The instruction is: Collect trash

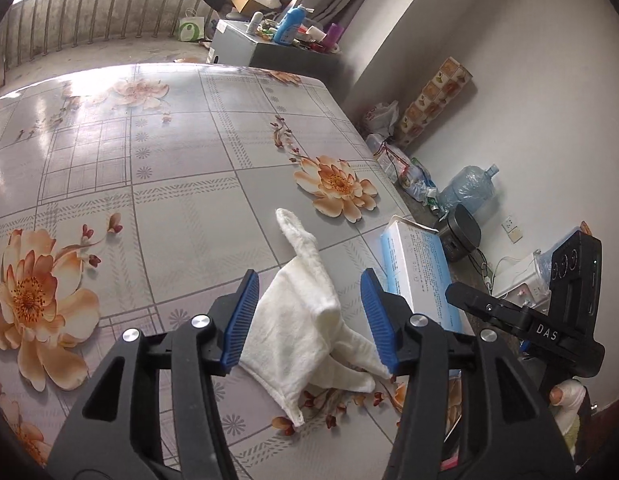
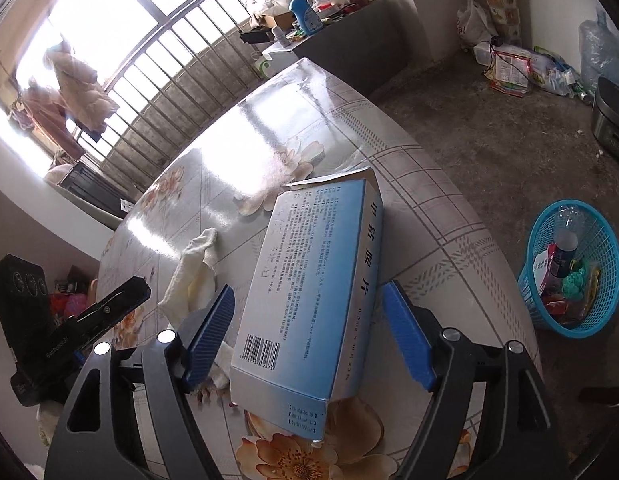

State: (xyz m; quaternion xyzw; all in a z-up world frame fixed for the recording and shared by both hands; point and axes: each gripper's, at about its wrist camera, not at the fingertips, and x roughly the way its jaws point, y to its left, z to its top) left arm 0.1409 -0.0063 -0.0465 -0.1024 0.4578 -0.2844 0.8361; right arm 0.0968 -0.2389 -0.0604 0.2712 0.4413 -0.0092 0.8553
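On the flowered table (image 1: 157, 168), our left gripper (image 1: 309, 320) stood open around the cloth (image 1: 305, 320); our right gripper (image 2: 309, 332) gaped astride the box (image 2: 309, 280), gripping nothing. Pickup step, we judged: close next, then carry to the basket (image 2: 541, 280) on the floor.

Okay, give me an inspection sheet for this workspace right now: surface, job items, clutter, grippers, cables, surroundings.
Surface: table under a glossy floral cloth, glare at the window end.
Job's things: white cloth crumpled on the table; blue and white box lying flat beside it; blue basket on the floor, already holding trash.
Clutter: nothing else seen on the table.
Grippers: left gripper open, straddling the cloth; right gripper open, straddling the box, pads clear of it.
Cables: white leads by the power strip on the floor.
Surroundings: water jug, bags along the wall, crowded cabinet, barred window.
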